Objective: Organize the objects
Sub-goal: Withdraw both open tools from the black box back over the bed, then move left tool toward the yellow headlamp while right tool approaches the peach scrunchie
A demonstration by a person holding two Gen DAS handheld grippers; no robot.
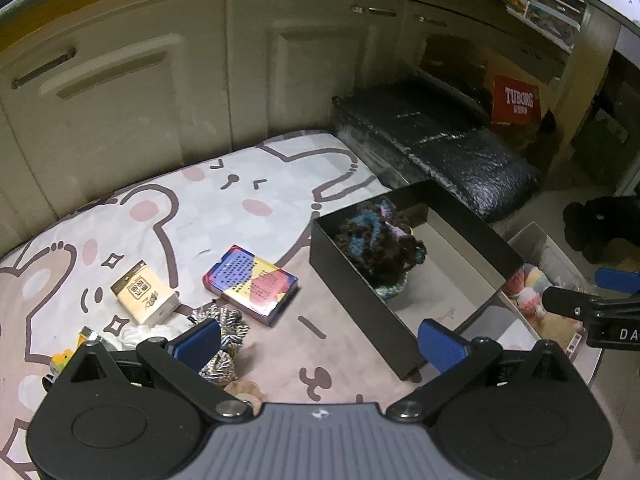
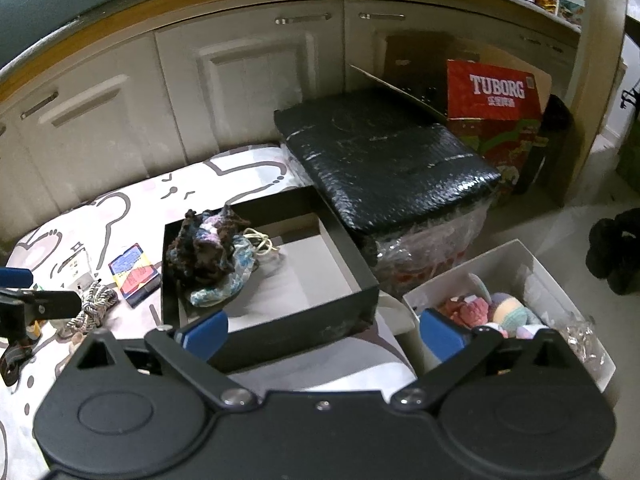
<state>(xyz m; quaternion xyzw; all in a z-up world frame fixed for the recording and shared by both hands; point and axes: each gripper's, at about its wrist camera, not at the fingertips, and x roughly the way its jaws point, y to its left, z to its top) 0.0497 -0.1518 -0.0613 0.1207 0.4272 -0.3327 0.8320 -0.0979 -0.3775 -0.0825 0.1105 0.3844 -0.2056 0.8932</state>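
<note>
Cartoon blanket [image 1: 248, 184], black box [image 1: 352, 280], yarn [image 1: 376, 240]

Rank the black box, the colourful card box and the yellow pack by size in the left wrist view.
1. black box
2. colourful card box
3. yellow pack, only slightly smaller than the card box.

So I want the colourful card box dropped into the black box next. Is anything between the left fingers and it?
Partly. The twisted rope bundle lies on the mat just in front of the left gripper, beside its left finger, short of the colourful card box. From there to the black box nothing visible lies on the mat.
</note>
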